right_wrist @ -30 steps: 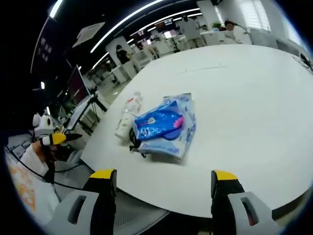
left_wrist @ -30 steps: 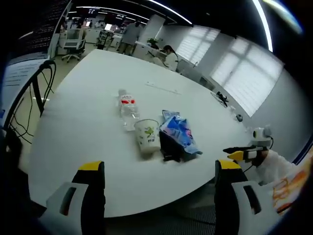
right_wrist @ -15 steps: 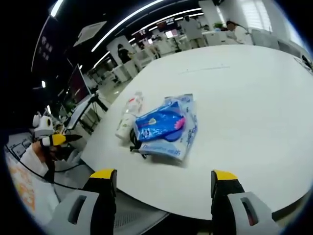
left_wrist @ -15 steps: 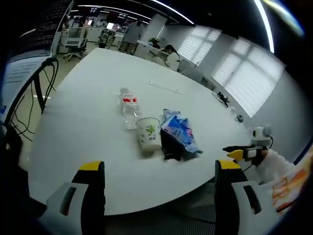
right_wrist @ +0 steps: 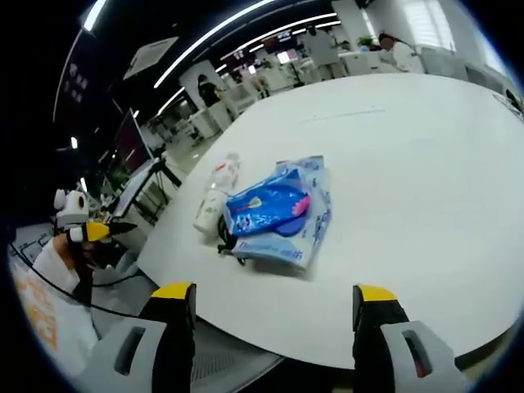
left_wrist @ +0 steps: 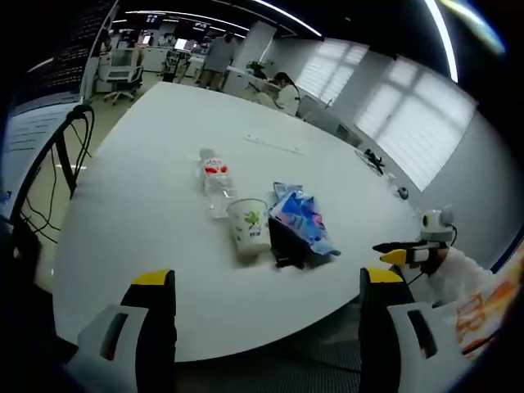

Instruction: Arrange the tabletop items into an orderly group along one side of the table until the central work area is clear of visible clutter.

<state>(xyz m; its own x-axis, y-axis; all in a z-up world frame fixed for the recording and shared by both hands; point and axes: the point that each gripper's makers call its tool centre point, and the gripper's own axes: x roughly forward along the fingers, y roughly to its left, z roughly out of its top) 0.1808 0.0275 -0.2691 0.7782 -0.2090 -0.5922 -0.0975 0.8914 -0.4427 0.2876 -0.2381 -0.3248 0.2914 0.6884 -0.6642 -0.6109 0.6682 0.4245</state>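
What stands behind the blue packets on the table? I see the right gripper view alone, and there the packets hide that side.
Observer: In the left gripper view, a white paper cup with a green print stands upright beside the blue packets.
Operator: Where does the bottle lie from this cup?
Observer: The bottle lies on its side just beyond the cup, and its cap end points away from the cup.
Operator: Is my right gripper over the table?
Observer: No, the right gripper seems to be off the table, past the edge nearest the packets.
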